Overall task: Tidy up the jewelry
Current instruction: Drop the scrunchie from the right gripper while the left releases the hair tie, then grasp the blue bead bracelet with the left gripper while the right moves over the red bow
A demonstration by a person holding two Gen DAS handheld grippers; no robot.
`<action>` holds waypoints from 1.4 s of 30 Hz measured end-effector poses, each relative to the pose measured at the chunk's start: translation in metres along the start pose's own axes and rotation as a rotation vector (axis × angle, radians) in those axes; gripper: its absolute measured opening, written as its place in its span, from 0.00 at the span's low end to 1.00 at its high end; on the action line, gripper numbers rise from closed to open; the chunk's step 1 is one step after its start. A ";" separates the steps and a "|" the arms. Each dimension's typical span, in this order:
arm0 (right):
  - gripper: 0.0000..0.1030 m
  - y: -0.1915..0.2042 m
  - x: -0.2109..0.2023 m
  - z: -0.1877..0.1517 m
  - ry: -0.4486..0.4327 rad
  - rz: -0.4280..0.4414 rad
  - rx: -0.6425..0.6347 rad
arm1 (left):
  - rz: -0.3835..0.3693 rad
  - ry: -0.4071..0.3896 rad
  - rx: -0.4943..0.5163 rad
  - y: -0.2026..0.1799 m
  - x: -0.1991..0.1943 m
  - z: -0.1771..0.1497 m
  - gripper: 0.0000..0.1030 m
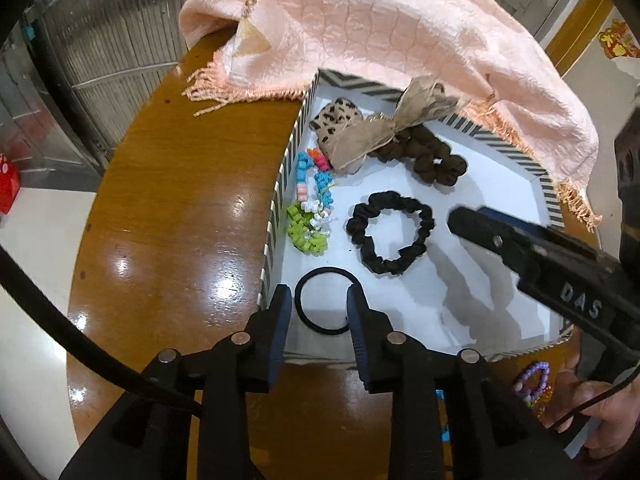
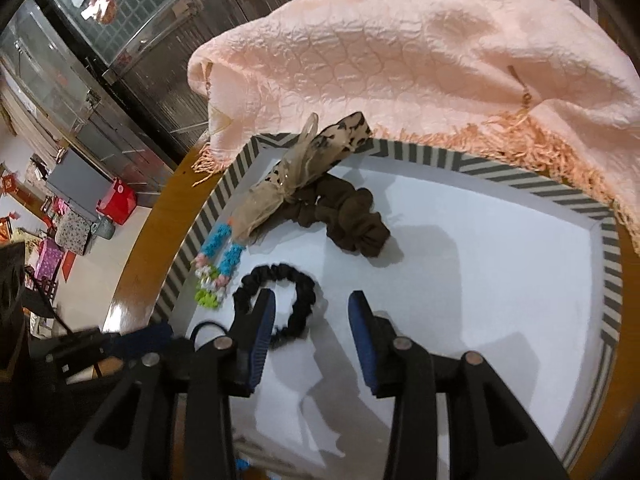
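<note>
Hair ties lie in the striped tray (image 1: 276, 216); both grippers' jaws stand apart and empty, so lift the left gripper (image 1: 316, 304) straight off the thin black band (image 1: 308, 320) without snagging it.

The right half of the striped box (image 2: 610, 264) is bare white floor, open from above. Its left side is crowded: a black scrunchie (image 1: 390, 234), a thin black hair tie (image 1: 326, 302), coiled coloured bands (image 1: 310, 210) along the left wall, and a brown scrunchie (image 2: 348, 220) with a leopard-print bow (image 1: 362, 136) toward the back. A pink shawl (image 1: 400, 28) hangs over the far rim and blocks any approach from behind. The left tool (image 1: 318, 304) sits over the near-left corner, astride the hair tie; the right tool (image 2: 312, 308) hovers mid-box. Left of the box the desk (image 1: 192, 208) lies clear.
</note>
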State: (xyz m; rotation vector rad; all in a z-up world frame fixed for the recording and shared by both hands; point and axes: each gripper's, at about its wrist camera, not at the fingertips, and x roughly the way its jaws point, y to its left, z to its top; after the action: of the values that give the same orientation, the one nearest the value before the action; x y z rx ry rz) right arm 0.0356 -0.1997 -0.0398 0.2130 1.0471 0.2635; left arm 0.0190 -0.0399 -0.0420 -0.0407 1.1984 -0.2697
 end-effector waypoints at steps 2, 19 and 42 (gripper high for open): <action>0.39 0.002 -0.011 -0.005 -0.008 -0.004 -0.014 | 0.002 -0.010 0.009 -0.002 -0.007 -0.002 0.27; 0.49 0.006 -0.098 -0.069 -0.075 -0.056 0.014 | -0.030 -0.015 0.126 -0.014 -0.033 -0.040 0.27; 0.49 -0.020 -0.119 -0.205 0.023 -0.124 0.120 | -0.108 0.082 0.179 -0.027 -0.022 -0.083 0.27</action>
State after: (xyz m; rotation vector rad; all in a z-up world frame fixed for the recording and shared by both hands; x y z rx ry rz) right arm -0.1973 -0.2459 -0.0471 0.2529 1.0954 0.0913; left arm -0.0702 -0.0516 -0.0477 0.0629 1.2505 -0.4761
